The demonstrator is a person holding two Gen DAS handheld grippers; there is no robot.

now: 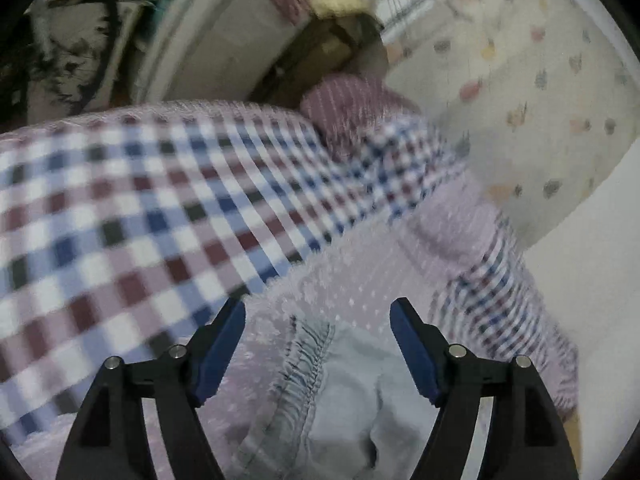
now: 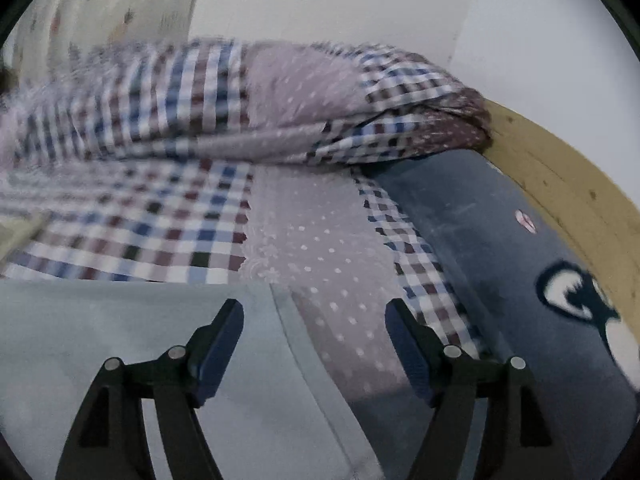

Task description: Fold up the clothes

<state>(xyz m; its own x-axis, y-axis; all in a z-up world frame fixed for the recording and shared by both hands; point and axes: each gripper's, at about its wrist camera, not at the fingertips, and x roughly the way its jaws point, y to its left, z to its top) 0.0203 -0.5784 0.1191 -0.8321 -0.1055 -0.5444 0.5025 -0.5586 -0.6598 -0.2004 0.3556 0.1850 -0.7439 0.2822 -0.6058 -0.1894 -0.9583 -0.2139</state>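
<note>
Left wrist view: left claw [image 1: 318,316] spread wide, nothing between the pads, hovering over the gathered elastic waistband [image 1: 298,364] of a pale blue garment [image 1: 352,420]. Garment lies on the bed, on a checked-and-lilac patchwork bedspread [image 1: 120,200]. Can't tell whether the pads touch cloth or sit just above it.

Right wrist view: right claw [image 2: 314,318] also wide and empty. It sits over the same pale blue garment [image 2: 140,340], near its stitched edge [image 2: 296,340]. Garment fills the near left; dotted lilac panel of the bedspread [image 2: 320,248] runs just right of that edge. A bunched checked quilt [image 2: 240,100] is heaped at the far side. A dark blue blanket with a cartoon face [image 2: 520,280] lies right, against the wooden bed frame [image 2: 560,184].

Both frames heavily blurred, so seam and edge positions are approximate.

Risks as I judge them:
- Pinching bedspread along with the garment. Both are thin, soft and layered; a deep bite grabs both, and the lift drags the bedding.
- Left claw closing on the bunched elastic only. Gathers stretch, so the grip may slide and the fold line comes out crooked.
- Right claw closing beyond the edge onto the lilac panel and missing the garment altogether.
- Uneven lift between the two claws would skew the fold.
- Soft bedding gives under pressure, so cloth can sink away from the pads.
</note>
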